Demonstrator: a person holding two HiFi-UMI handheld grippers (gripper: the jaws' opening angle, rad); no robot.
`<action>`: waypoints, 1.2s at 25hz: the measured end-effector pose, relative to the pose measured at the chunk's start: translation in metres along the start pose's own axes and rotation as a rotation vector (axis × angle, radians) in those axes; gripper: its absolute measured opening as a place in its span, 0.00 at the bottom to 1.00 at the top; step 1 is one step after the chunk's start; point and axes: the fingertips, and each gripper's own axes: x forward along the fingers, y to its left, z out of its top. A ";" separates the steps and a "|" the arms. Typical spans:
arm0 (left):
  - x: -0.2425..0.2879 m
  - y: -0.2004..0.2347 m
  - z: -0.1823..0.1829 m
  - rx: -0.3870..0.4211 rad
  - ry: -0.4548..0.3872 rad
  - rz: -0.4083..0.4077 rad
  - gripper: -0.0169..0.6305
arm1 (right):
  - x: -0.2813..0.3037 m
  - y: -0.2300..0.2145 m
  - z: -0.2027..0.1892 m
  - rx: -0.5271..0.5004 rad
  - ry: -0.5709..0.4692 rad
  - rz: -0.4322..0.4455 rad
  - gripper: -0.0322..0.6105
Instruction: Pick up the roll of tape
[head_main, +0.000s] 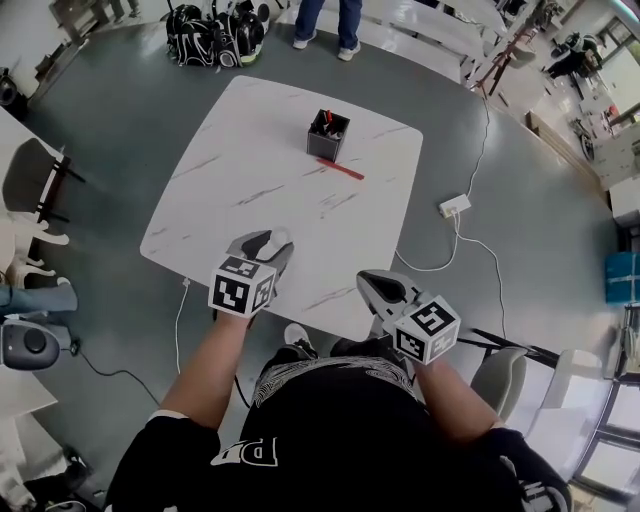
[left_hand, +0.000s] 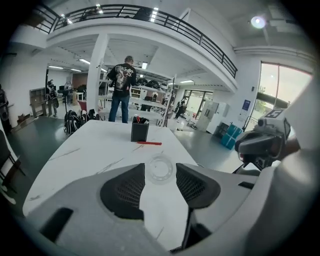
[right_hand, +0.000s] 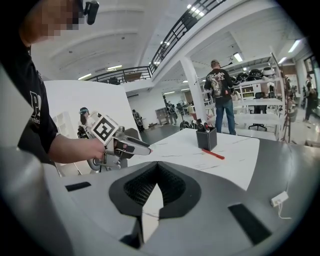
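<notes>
The roll of tape (left_hand: 160, 169) lies on the tabletop (head_main: 250, 170) ahead of the left hand-held gripper (head_main: 272, 240), its jaws wide and empty. The right hand-held gripper (right_hand: 157, 167) is closed on nothing. A pen holder (head_main: 328, 135) and red pen (head_main: 341, 170) sit beyond.

Faint and tiny
The clear ring-shaped roll of tape (left_hand: 160, 169) cannot be made out in the head view; the black square pen holder (head_main: 328, 135) holds items too small to tell.

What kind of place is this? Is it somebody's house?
Not a house: probably a big workshop or lab hall. It has an upstairs balcony railing, shelves stacked with gear, and a wide grey floor.
</notes>
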 end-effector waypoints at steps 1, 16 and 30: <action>-0.007 -0.005 0.001 0.010 -0.008 -0.008 0.34 | -0.001 0.003 0.001 -0.004 -0.006 -0.006 0.06; -0.089 -0.073 0.012 0.083 -0.147 -0.019 0.34 | -0.021 0.025 0.018 -0.084 -0.035 0.042 0.06; -0.088 -0.193 -0.004 0.006 -0.196 0.079 0.34 | -0.122 0.004 -0.003 -0.142 -0.064 0.184 0.06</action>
